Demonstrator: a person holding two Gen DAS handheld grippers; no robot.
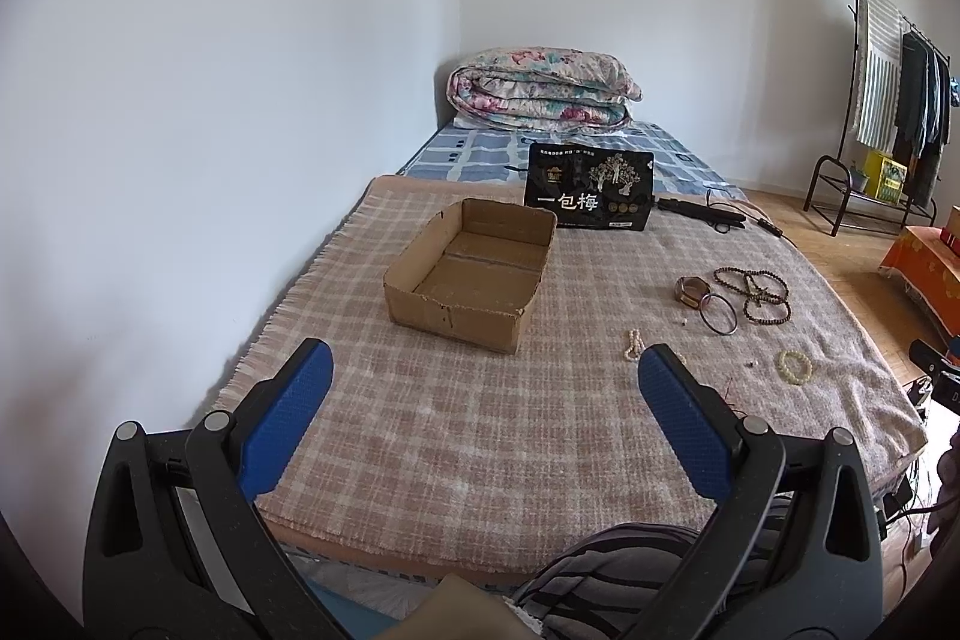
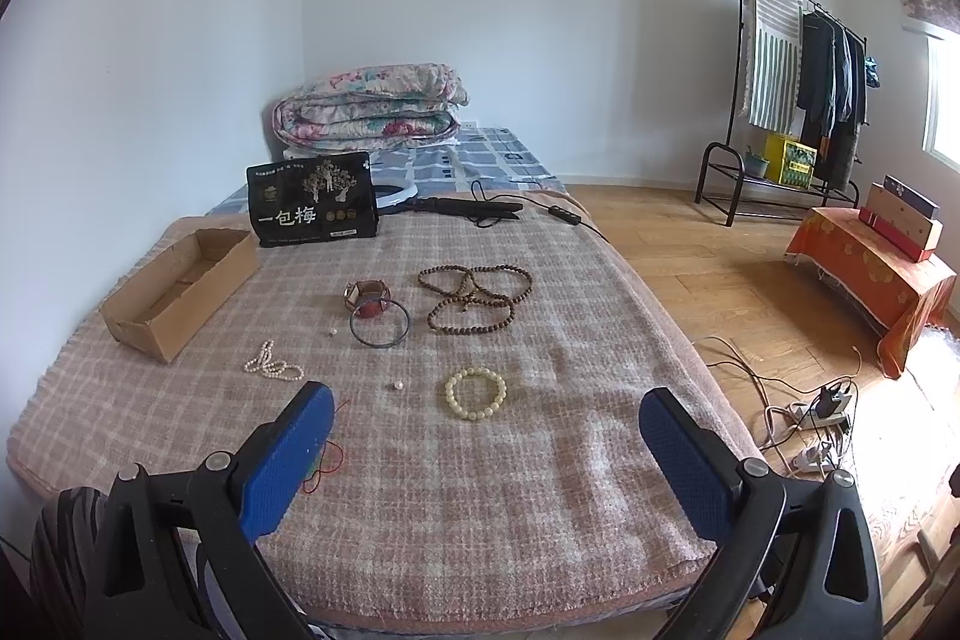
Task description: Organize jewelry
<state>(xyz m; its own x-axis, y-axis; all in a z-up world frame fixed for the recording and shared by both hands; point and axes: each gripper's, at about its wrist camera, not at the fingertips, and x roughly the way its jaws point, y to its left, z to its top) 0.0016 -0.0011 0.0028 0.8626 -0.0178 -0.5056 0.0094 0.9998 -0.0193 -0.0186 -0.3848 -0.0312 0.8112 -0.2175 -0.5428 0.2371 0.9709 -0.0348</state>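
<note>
An empty cardboard box (image 1: 474, 268) (image 2: 180, 286) sits on the plaid blanket. To its right lie a long brown bead necklace (image 2: 477, 295) (image 1: 753, 289), a red-strapped watch (image 2: 367, 298) (image 1: 691, 291), a dark bangle (image 2: 379, 325) (image 1: 717, 314), a white pearl string (image 2: 271, 364) (image 1: 632, 343), a cream bead bracelet (image 2: 475, 393) (image 1: 795, 367) and a red thread (image 2: 327, 457). My left gripper (image 1: 485, 370) hovers open in front of the box. My right gripper (image 2: 486, 415) hangs open just short of the cream bracelet. Both hold nothing.
A black snack bag (image 2: 312, 208) stands behind the box, with a black cable and device (image 2: 480, 208) beside it. A folded floral quilt (image 1: 543, 91) lies at the bed's head. A clothes rack (image 2: 792, 100), an orange-draped stand (image 2: 870, 274) and floor cables (image 2: 804, 430) are right.
</note>
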